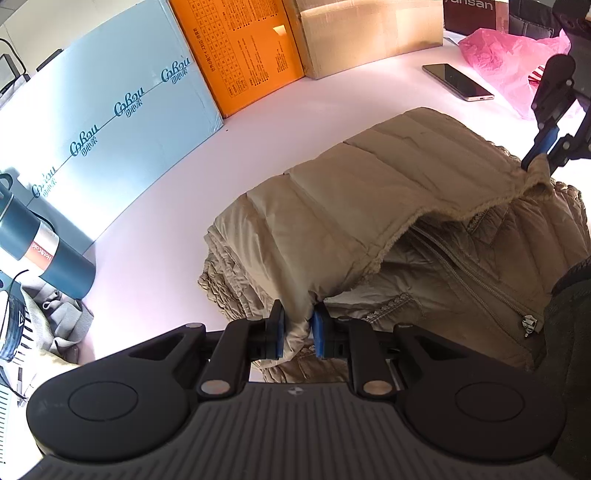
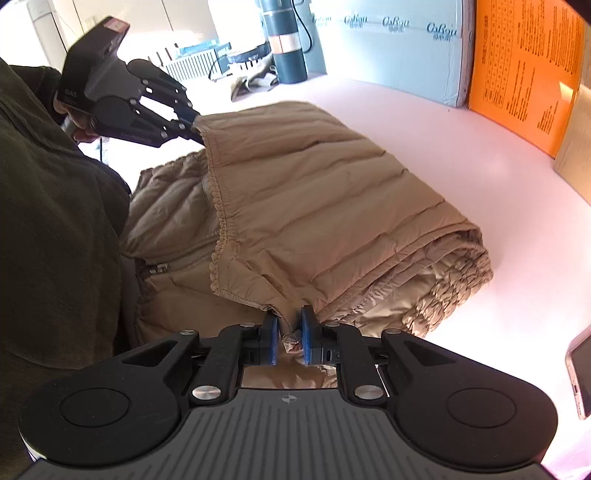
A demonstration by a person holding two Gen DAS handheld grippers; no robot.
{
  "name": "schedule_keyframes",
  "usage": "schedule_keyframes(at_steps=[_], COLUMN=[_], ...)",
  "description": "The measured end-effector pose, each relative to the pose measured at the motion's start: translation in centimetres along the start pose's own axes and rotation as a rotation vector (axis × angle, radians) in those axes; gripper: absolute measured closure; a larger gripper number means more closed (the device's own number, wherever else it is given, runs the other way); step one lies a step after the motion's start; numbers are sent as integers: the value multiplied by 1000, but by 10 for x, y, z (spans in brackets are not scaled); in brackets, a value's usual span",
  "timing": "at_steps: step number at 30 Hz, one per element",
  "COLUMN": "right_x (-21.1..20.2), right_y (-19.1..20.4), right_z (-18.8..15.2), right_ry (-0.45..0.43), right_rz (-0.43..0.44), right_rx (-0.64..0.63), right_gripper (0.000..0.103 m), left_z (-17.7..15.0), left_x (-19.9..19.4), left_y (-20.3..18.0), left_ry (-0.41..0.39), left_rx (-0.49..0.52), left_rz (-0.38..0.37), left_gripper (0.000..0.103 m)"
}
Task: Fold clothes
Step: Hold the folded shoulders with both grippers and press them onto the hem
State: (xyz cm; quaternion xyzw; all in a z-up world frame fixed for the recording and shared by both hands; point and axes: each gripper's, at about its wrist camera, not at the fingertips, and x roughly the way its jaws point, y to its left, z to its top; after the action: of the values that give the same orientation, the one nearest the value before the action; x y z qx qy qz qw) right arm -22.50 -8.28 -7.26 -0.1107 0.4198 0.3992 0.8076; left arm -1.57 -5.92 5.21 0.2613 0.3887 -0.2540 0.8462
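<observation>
A tan quilted puffer jacket [image 1: 369, 206] lies partly folded on the white table [image 1: 155, 266]; it also shows in the right wrist view [image 2: 332, 206]. Its top layer is lifted along the frilled hem, and the zipper [image 1: 480, 280] shows underneath. My left gripper [image 1: 298, 326] is shut on one corner of that hem. My right gripper [image 2: 289, 334] is shut on the other corner. Each gripper shows in the other's view: the right one [image 1: 535, 162] at the far right, the left one [image 2: 195, 123] at the upper left.
A light blue box [image 1: 103, 122], an orange box [image 1: 243, 48] and a cardboard box [image 1: 369, 33] line the table's back. A phone [image 1: 458, 82] and pink plastic bag [image 1: 517, 55] lie far right. A dark flask [image 1: 44, 247] and grey cloth [image 1: 59, 325] sit left.
</observation>
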Motion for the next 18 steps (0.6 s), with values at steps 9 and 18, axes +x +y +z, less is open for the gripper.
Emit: schedule_keyframes(at_steps=[9,18], right_x=[-12,-17], right_y=[5,6], right_z=[9,13], right_ry=[-24,-40], right_rz=[-2,9], right_rx=[-27,-34], right_gripper=[91,91], left_z=[4,6], left_x=[0,-18], left_y=[-2,2], left_ry=[3,-41], left_rx=[6,-3], left_rz=[8,5], left_gripper=[90,90])
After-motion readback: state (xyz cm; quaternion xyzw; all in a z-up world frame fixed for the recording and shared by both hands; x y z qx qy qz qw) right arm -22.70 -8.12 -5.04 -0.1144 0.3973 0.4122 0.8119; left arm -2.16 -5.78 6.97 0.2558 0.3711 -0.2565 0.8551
